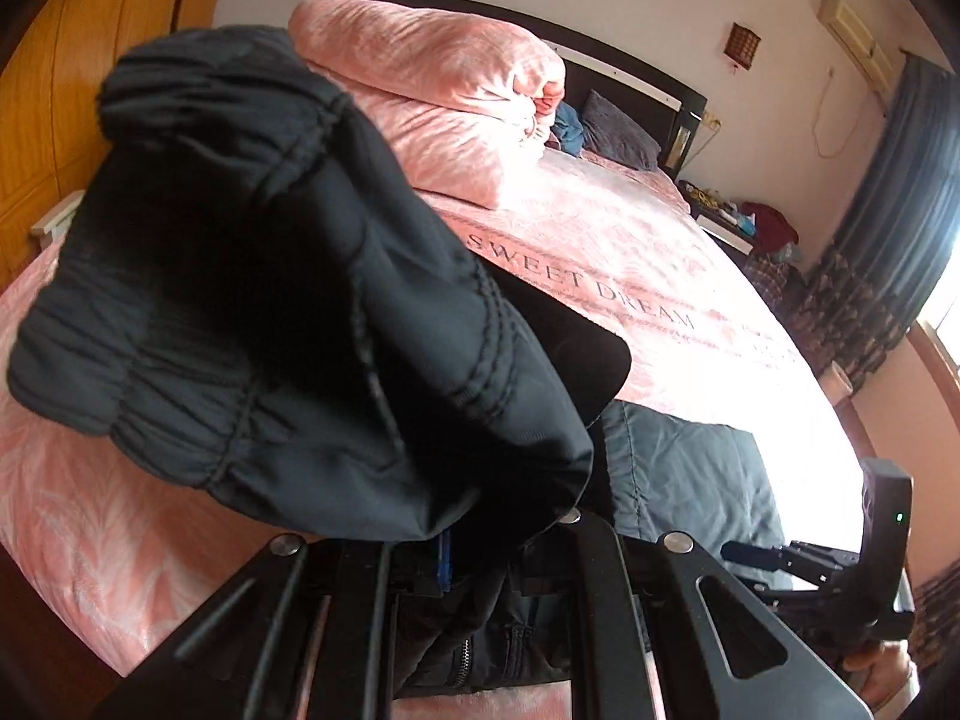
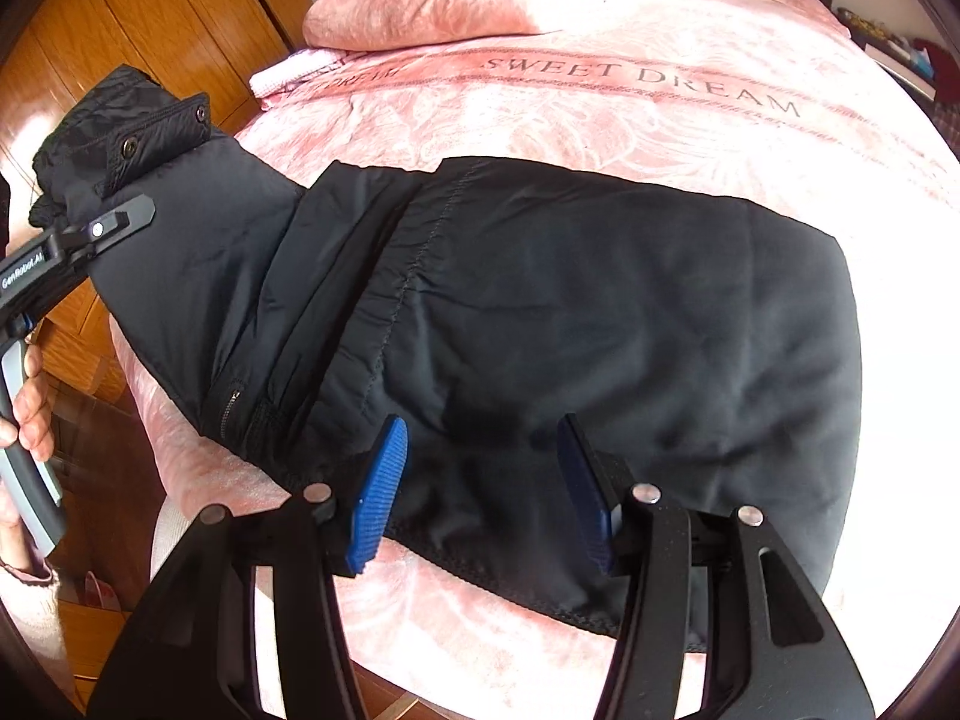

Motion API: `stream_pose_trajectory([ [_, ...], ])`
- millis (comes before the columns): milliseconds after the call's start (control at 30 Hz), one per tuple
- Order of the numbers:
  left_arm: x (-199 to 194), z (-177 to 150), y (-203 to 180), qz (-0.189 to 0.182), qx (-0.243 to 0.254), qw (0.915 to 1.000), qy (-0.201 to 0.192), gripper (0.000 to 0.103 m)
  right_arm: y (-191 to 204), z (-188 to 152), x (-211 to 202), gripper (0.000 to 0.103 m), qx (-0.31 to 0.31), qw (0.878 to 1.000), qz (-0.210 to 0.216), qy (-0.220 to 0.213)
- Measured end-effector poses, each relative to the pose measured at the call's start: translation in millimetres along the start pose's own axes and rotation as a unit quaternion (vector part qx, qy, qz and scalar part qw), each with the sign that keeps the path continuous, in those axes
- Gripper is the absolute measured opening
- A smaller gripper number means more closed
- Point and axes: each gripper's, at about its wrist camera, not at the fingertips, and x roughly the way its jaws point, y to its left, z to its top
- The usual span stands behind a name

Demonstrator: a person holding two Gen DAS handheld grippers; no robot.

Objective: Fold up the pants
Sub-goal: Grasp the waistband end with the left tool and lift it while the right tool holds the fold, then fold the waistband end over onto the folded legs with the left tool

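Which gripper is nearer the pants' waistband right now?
Left. The left gripper is shut on the pants just below the waistband, lifting that end. The right gripper hangs open over the other end lying on the bed.

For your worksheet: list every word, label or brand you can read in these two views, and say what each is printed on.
"SWEET DREAM": woven across the pink bedspread, readable in both views.
"GenRobot.AI": white lettering on the body of the left gripper, seen from the right wrist camera.
A fainter line of lettering on the bedspread to the left of "SWEET DREAM" is too blurred to read.
The black pants show no readable text.
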Motion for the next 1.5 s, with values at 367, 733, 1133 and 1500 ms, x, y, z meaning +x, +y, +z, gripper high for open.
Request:
stream_pose_trajectory([
  [367, 43.6, -28.1, -63.5, -0.012, 0.124, 0.988, 0.091, 0.026, -42.3, 1.6, 0.9, 0.054, 0.048, 0.998, -0.027, 0.001],
  [733, 67.1, -37.6, -68.8, -0.07, 0.13, 0.9747, 0.168, 0.042, -44.7, 4.0, 1.1, 0.061, 0.038, 0.999, -0.038, 0.006],
  [1133, 77.0, 18.5, -36.7, 0.012, 0.055, 0.9922, 0.111, 0.081, -55.7, 46.8, -37.2, 0.076, 0.072, 0.996, 0.028, -0.039],
  [1500, 99.6, -17.1, -19.1, 0.015, 0.046, 0.9867, 0.155, 0.08, -55.5, 129.6, 27.2, 0.082, 0.073, 0.994, 0.08, 0.011],
])
